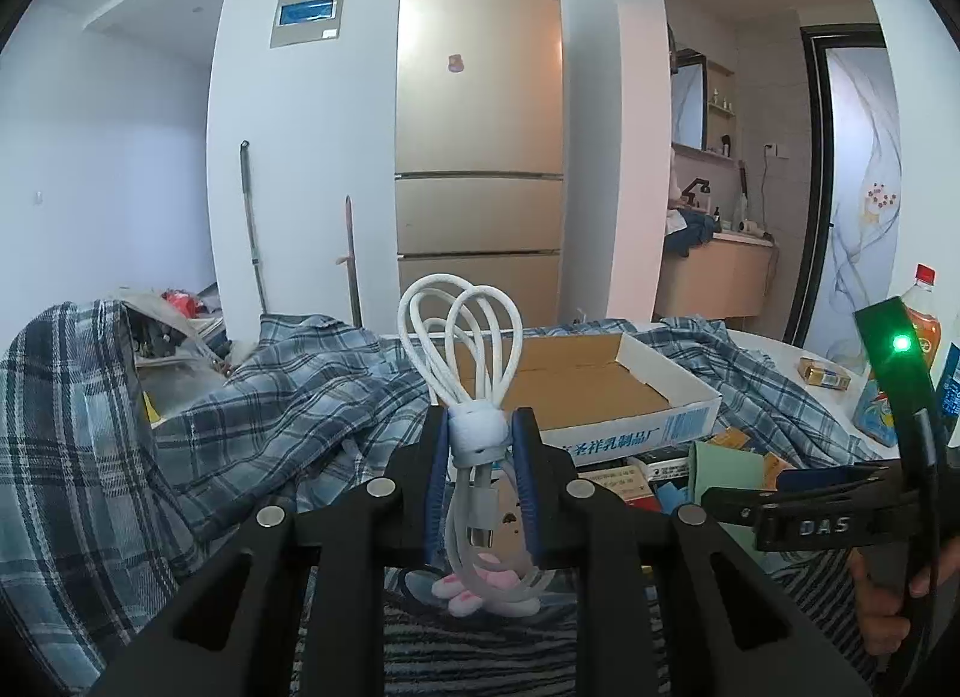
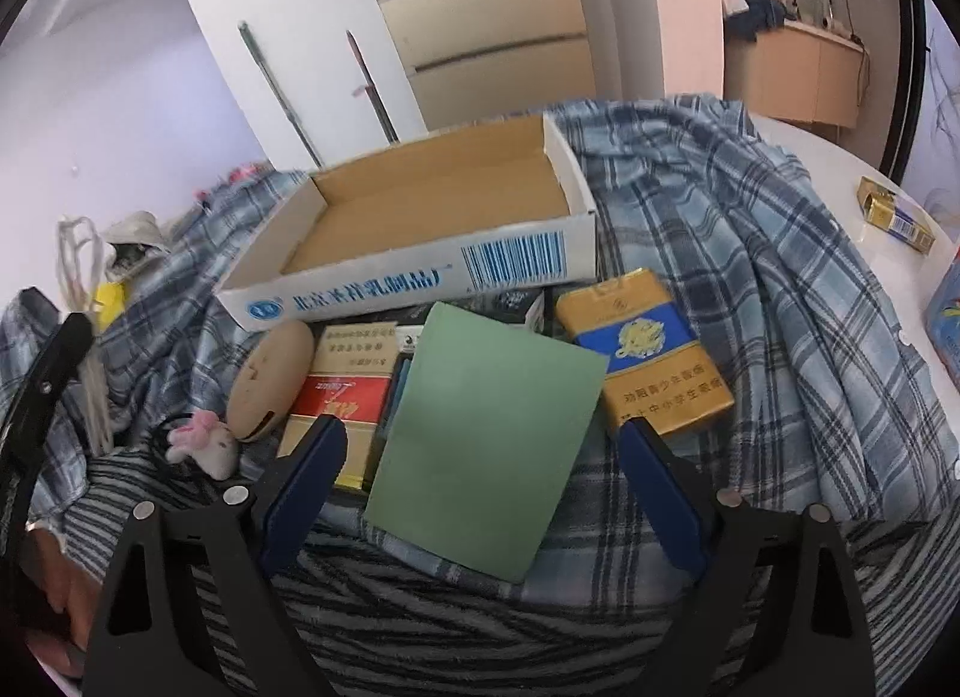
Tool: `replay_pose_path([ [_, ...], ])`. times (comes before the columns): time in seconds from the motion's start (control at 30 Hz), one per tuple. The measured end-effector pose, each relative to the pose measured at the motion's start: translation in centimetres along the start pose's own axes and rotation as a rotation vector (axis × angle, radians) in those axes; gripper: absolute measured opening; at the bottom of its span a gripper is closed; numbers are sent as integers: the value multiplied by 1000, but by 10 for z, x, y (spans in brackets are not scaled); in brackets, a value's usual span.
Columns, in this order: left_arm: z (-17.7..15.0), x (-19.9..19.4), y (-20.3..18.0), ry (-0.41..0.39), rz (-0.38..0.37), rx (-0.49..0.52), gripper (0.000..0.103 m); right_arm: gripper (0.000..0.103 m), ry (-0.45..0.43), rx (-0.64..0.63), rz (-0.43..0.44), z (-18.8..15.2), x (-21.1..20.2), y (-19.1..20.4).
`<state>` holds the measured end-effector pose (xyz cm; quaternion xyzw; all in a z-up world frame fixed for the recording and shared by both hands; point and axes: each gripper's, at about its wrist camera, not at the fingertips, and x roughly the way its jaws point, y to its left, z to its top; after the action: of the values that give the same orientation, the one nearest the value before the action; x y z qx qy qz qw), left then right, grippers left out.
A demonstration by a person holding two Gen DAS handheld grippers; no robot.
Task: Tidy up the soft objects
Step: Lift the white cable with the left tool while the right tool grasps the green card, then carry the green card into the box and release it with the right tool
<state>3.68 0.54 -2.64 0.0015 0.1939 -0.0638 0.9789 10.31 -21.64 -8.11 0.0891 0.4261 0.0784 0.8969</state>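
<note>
Behind a plaid cloth (image 1: 288, 397) a gold fridge (image 1: 480, 115) is standing. Left gripper (image 1: 483, 433) is pinching a white cable (image 1: 459, 349), coiled and bound by a pale strap, its long axis running upright, loops pointing up, before the box (image 1: 636, 397).

Plaid cloth is lying under the box (image 2: 420, 205). Right gripper (image 2: 480, 451) is hanging spread over a green card (image 2: 480, 439), touching nothing; the cable (image 2: 75, 259) is showing at the left edge.

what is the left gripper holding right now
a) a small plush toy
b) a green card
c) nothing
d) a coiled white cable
d: in the left wrist view the left gripper is shut on the coiled white cable, its blue pads pressing the strap that binds the loops, which stand up above the cardboard box.
</note>
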Motion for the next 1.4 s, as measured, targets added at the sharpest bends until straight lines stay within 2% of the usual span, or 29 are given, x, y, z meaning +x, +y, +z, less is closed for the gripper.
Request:
replay_pose_path([
  [0.27,0,1,1,6,-12,-2,22,91,25,0,-138,10,18,12],
  [0.43,0,6,-2,32,-34,6,22,76,13,22,-130,10,24,9],
  [0.53,0,4,-4,26,-33,9,22,76,18,22,-113,9,26,11],
  [0.7,1,-2,-4,-6,-43,13,22,74,-23,10,-79,7,17,10],
  [0.77,3,-12,-2,-54,-65,-2,22,74,-61,-30,-60,5,10,15],
  [0.83,3,-22,-5,-110,-41,11,22,74,-116,-101,-56,2,1,25],
  [1.0,1,-32,-9,-157,-31,35,23,74,-279,-210,-44,-8,-27,45],
  [1.27,2,-35,-8,-164,-24,31,23,74,-547,-320,-33,-24,-68,66],
  [1.4,2,-32,-7,-149,-4,18,23,74,-584,-332,-38,-27,-73,70],
])
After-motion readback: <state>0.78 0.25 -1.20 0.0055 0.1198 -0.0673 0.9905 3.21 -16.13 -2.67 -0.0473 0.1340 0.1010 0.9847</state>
